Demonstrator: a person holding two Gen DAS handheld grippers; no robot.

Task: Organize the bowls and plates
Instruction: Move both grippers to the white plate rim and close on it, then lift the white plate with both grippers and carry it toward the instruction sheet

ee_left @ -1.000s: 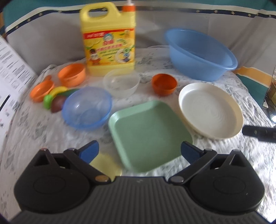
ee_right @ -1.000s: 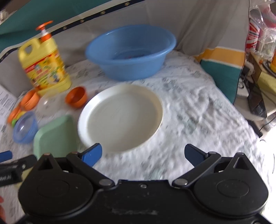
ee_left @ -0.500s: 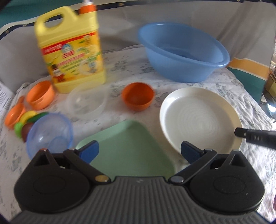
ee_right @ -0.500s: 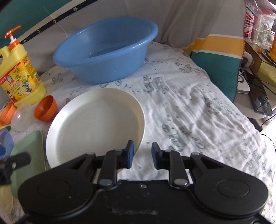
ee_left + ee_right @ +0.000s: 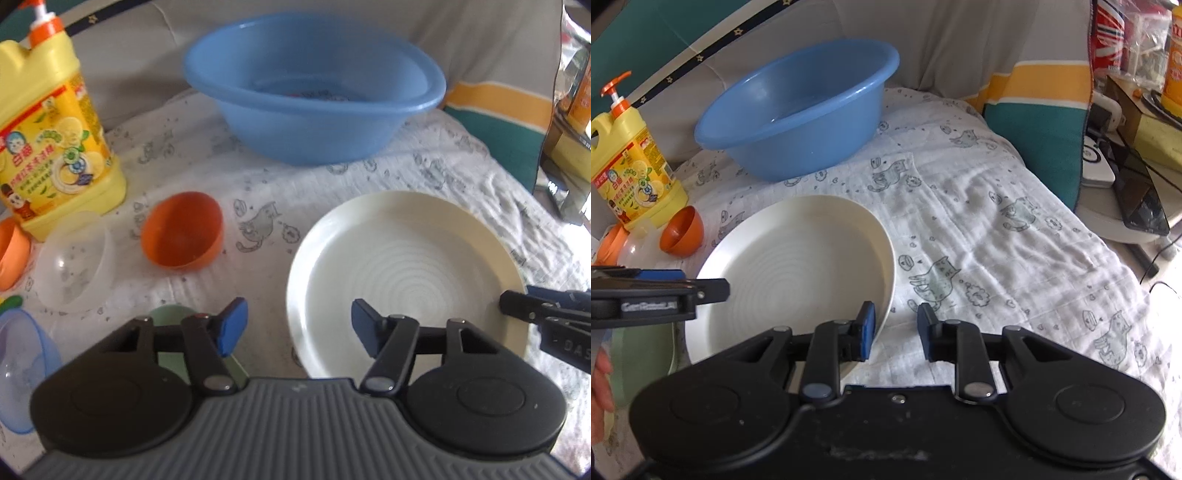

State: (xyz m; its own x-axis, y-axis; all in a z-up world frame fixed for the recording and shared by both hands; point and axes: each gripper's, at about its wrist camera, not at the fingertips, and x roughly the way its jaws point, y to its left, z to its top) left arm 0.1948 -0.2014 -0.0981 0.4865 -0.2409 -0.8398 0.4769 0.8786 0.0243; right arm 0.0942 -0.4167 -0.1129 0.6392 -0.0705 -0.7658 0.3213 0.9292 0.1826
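Big white plate point(image 5: 402, 273) sits flat on the cloth. Small orange bowl point(image 5: 183, 234) is tipped beside it, clear bowl point(image 5: 74, 266) further left.

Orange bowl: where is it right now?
In the left wrist view the orange bowl lies tilted on the cloth, left of the white plate, between the clear bowl and that plate, with the detergent jug behind it.

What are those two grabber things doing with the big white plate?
A person is tidying dishes with a grabber in each hand. Both are closing in on the white plate from opposite sides. The right gripper has its jaws either side of the plate's rim, not squeezed shut. The left gripper is open at the plate's other edge. The plate sits on the cloth, partly over a green plate. Nearby wait an orange bowl and a blue basin.
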